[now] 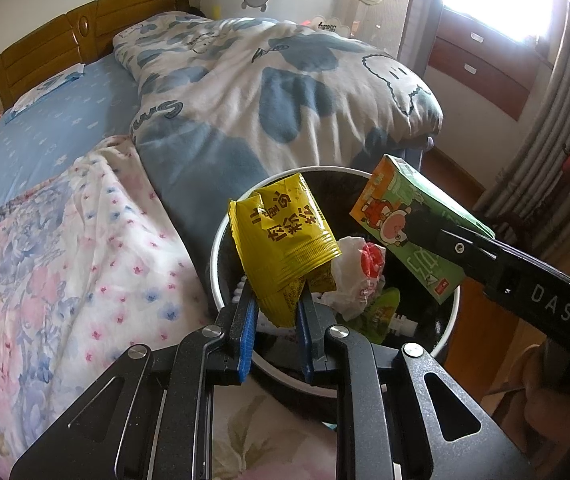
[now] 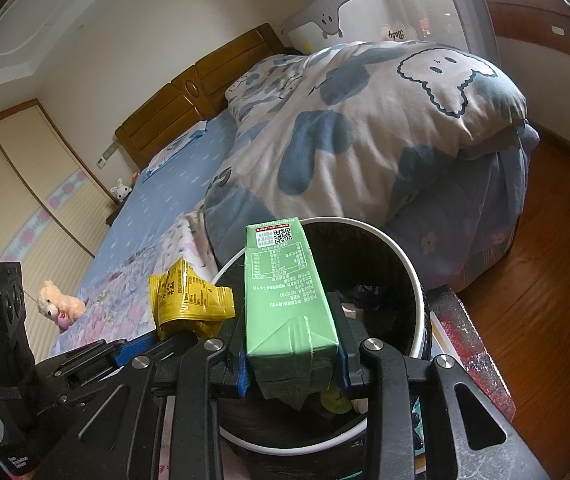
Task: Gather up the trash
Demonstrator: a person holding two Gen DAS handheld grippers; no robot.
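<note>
My left gripper (image 1: 277, 304) is shut on a crumpled yellow snack packet (image 1: 285, 236) and holds it over the round white-rimmed trash bin (image 1: 221, 236). My right gripper (image 2: 291, 320) is shut on a green drink carton (image 2: 285, 292) and holds it over the same bin (image 2: 409, 264). The carton (image 1: 413, 228) and the right gripper's black arm show at the right in the left wrist view. The yellow packet (image 2: 189, 300) shows to the left in the right wrist view. The bin holds a white wrapper (image 1: 359, 276) and other trash.
The bin stands against a bed with a floral sheet (image 1: 65, 260) and a blue-and-white quilt (image 1: 269, 92). A wooden headboard (image 1: 85, 36) is behind. A wooden floor (image 2: 557, 264) lies to the right. A plush toy (image 2: 59, 304) lies on the bed.
</note>
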